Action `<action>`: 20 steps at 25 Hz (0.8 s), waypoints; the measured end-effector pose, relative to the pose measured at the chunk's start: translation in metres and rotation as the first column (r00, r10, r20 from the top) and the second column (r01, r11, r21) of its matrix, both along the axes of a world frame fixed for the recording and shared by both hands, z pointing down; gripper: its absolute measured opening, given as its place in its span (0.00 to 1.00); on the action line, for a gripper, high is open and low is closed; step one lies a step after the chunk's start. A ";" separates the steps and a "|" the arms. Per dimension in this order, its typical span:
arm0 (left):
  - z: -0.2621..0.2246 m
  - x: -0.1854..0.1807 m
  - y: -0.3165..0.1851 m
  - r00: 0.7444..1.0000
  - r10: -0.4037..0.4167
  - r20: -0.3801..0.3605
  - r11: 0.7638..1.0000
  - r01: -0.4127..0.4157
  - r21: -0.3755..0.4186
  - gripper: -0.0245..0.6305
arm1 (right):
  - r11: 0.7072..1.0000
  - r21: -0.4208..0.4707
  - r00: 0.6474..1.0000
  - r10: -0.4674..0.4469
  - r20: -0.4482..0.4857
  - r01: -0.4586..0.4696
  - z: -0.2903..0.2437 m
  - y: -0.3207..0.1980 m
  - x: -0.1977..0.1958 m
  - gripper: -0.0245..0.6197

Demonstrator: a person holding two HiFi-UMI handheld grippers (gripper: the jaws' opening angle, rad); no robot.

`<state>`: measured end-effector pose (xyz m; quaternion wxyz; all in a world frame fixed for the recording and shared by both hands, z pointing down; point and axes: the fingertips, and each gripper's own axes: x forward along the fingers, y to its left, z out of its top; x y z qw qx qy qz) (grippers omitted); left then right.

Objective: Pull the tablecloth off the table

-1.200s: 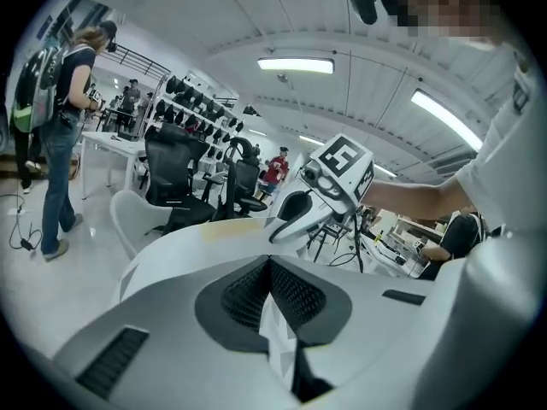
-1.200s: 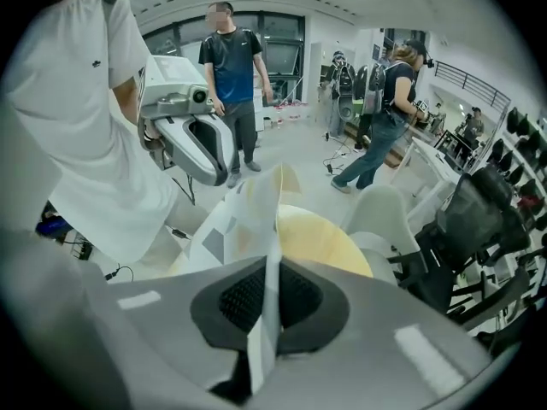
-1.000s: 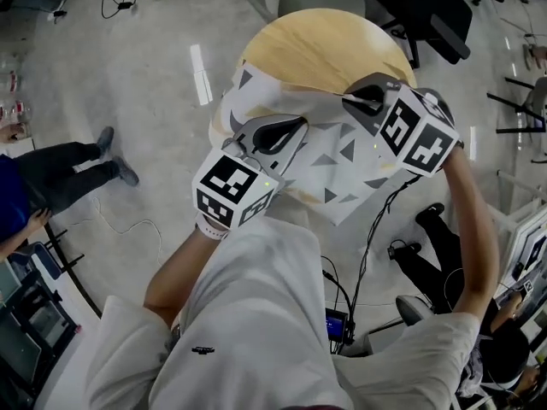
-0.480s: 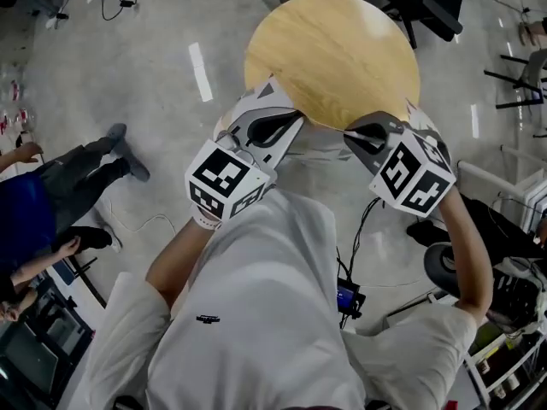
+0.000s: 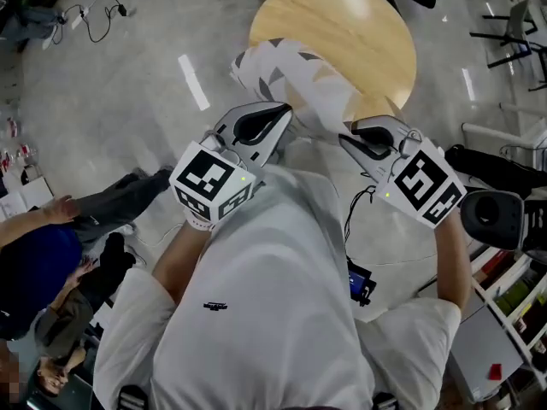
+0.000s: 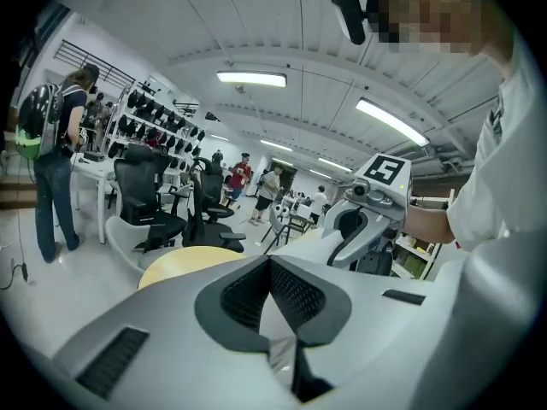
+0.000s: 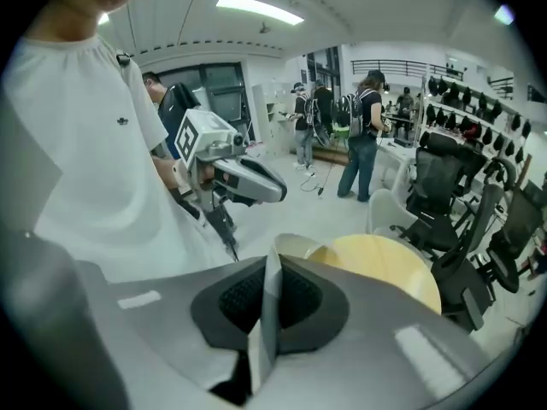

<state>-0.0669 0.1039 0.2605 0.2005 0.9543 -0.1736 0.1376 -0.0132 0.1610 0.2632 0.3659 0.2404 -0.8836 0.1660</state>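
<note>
The white tablecloth (image 5: 299, 79) with grey triangles hangs bunched between my two grippers, over the near edge of the round wooden table (image 5: 359, 24). Most of the tabletop lies bare. My left gripper (image 5: 285, 111) is shut on the cloth's left end, and a thin fold (image 6: 279, 348) shows between its pads. My right gripper (image 5: 344, 140) is shut on the right end, with a strip of cloth (image 7: 267, 314) pinched in it. The table (image 7: 385, 267) shows beyond the right jaws, and the table (image 6: 184, 263) also shows beyond the left jaws.
A person in dark trousers (image 5: 51, 254) sits low at the left. A black cable (image 5: 363, 220) trails on the floor by the table. Black office chairs (image 7: 444, 186) stand behind the table, and shelving (image 5: 513, 297) is at the right. People (image 7: 363, 135) stand farther back.
Both grippers have drawn back toward my body with the cloth. It slid off the tabletop and now hangs bunched at the near edge; the wood is uncovered.
</note>
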 end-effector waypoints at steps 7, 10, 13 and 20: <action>-0.014 -0.012 0.000 0.999 -0.032 -0.040 0.999 0.033 0.013 0.05 | 0.995 0.027 0.989 0.089 0.117 -0.093 -0.043 0.004 -0.019 0.06; -0.021 -0.019 0.001 0.998 -0.046 -0.042 0.999 0.047 0.025 0.05 | 0.996 0.023 0.986 0.080 0.145 -0.084 -0.049 0.009 -0.032 0.06; -0.023 -0.027 0.002 0.997 -0.062 -0.038 0.998 0.063 0.027 0.05 | 0.995 0.019 0.980 0.093 0.173 -0.098 -0.046 0.013 -0.046 0.06; -0.025 -0.027 -0.002 0.996 -0.081 -0.032 0.996 0.082 0.039 0.05 | 0.999 0.034 0.973 0.015 0.228 -0.023 -0.025 0.020 -0.066 0.06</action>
